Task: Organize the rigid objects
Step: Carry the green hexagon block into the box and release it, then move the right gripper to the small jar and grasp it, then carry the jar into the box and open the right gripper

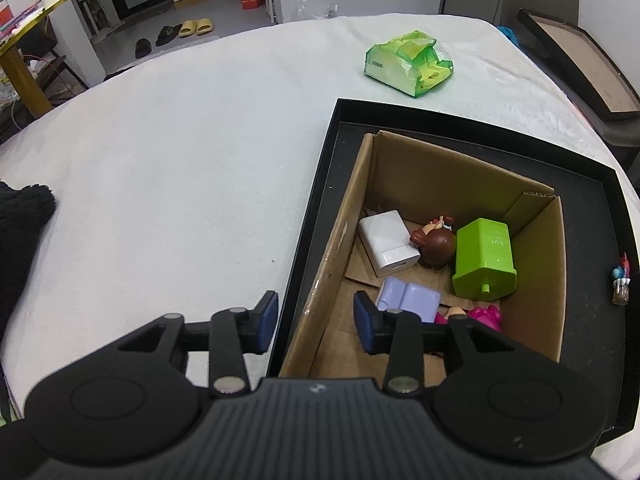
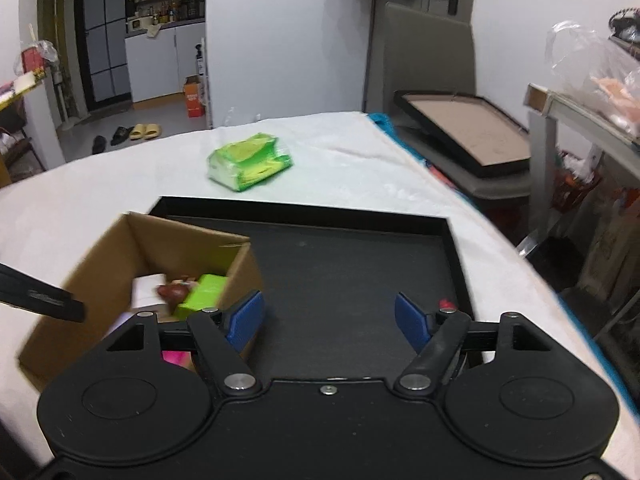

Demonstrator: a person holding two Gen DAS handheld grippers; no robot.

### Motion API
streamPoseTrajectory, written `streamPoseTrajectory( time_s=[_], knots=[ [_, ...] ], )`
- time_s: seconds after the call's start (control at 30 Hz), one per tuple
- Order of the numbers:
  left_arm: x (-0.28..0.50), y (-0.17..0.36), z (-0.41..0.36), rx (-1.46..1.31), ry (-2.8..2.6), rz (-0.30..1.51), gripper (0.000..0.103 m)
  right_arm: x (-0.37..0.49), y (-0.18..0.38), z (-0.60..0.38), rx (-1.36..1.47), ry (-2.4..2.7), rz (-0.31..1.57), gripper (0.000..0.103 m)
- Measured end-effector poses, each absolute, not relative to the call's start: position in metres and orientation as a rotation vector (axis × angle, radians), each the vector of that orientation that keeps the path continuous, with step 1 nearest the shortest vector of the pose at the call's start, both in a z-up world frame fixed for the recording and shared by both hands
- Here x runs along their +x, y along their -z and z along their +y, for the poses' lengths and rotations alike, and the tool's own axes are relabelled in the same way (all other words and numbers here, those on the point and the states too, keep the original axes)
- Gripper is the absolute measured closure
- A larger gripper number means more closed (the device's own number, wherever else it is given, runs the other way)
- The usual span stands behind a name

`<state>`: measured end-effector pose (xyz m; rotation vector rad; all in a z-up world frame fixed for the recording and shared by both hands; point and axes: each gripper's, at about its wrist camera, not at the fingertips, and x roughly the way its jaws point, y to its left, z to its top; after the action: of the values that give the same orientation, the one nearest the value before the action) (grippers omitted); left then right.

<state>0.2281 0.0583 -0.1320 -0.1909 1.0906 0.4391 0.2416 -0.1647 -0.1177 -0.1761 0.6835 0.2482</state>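
Observation:
A cardboard box [image 1: 536, 280] stands in a black tray [image 1: 316, 208] on the white table. Inside lie a white charger block [image 1: 386, 242], a brown-haired doll [image 1: 436, 240], a green block [image 1: 484, 260], a lilac piece [image 1: 408, 298] and a pink toy [image 1: 486, 316]. My left gripper [image 1: 316, 320] is open and empty over the box's near left wall. My right gripper [image 2: 330, 320] is open and empty above the tray floor [image 2: 344, 272], right of the box [image 2: 116, 248]. A small red-topped figure [image 1: 621, 280] stands on the tray's right side, also in the right wrist view [image 2: 445, 303].
A green tissue pack [image 1: 408, 62] lies on the table beyond the tray, also in the right wrist view [image 2: 248, 162]. A dark cloth [image 1: 20, 232] lies at the table's left edge. A framed board [image 2: 464, 132] leans on a chair to the right.

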Motion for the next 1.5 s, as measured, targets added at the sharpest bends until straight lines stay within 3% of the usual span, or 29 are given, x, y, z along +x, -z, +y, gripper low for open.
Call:
streamPoseTrajectory(
  time_s=[0.63,0.97,1.07,1.17,1.5],
  knots=[
    [0.255,0.142,0.035,-0.096,-0.515,1.109,0.058,0.291,0.173,-0.209,-0.088,-0.045,0.773,0.04],
    [0.276,0.151,0.027,-0.039,-0.582,1.135,0.055,0.31,0.199,-0.221,-0.094,-0.011,0.832,0.061],
    [0.279,0.152,0.025,-0.032,-0.582,1.138,0.052,0.315,0.209,-0.223,-0.124,0.009,0.832,0.061],
    [0.28,0.152,0.024,-0.028,-0.589,1.145,0.052,0.319,0.224,-0.225,-0.146,0.016,0.861,0.073],
    [0.271,0.149,0.022,-0.013,-0.553,1.131,0.052,0.308,0.208,-0.226,-0.113,-0.033,0.841,0.075]
  ],
)
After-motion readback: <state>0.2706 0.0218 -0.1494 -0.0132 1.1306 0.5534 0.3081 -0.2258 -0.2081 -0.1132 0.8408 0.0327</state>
